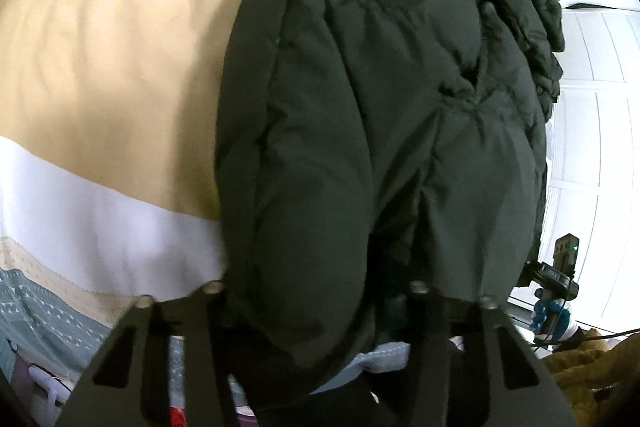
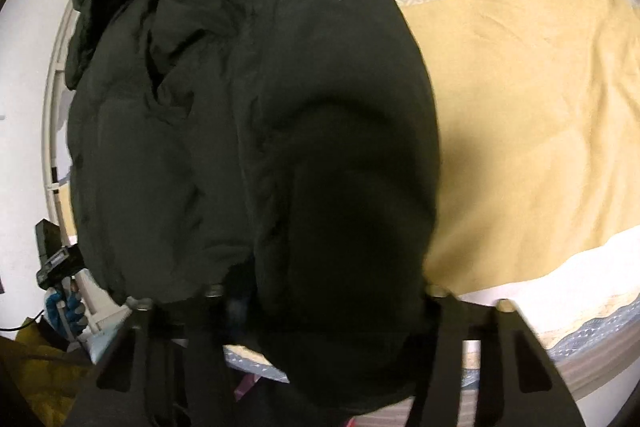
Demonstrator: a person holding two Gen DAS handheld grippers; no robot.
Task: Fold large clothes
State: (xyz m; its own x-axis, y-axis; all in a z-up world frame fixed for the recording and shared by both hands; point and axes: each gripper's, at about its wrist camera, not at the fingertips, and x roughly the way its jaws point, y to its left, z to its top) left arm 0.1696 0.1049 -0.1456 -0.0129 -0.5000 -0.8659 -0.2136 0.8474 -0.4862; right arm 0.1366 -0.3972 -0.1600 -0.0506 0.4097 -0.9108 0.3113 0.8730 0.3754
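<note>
A dark green puffer jacket [image 1: 380, 115] lies in a thick, rumpled heap on the bed [image 1: 100, 67], bunched along the bed's side edge next to a white panelled wall [image 1: 600, 107] and reaching down to the near edge, where a rounded fold of it bulges over the rim. The bedcover under it runs in bands: a broad tan band, a white one nearer the near edge, then a grey-blue patterned strip (the right wrist view also shows a grey stripe and pale patterned cloth toward the far edge). The left tool [image 1: 316, 297] sits at the near edge with the jacket's padded fold swelling between its two black fingers [image 1: 180, 331], which stand spread on either side of the bulk; whether they are pinching the cloth I cannot tell, since the fabric hides the tips. The right tool [image 2: 320, 297] is in the same position at the near edge, its fingers [image 2: 480, 339] wide apart around another dark bulge of the jacket, and its grip is equally hidden. In the left wrist view the other tool's body shows beside the jacket, held by a blue-gloved hand [image 1: 554, 311].
</note>
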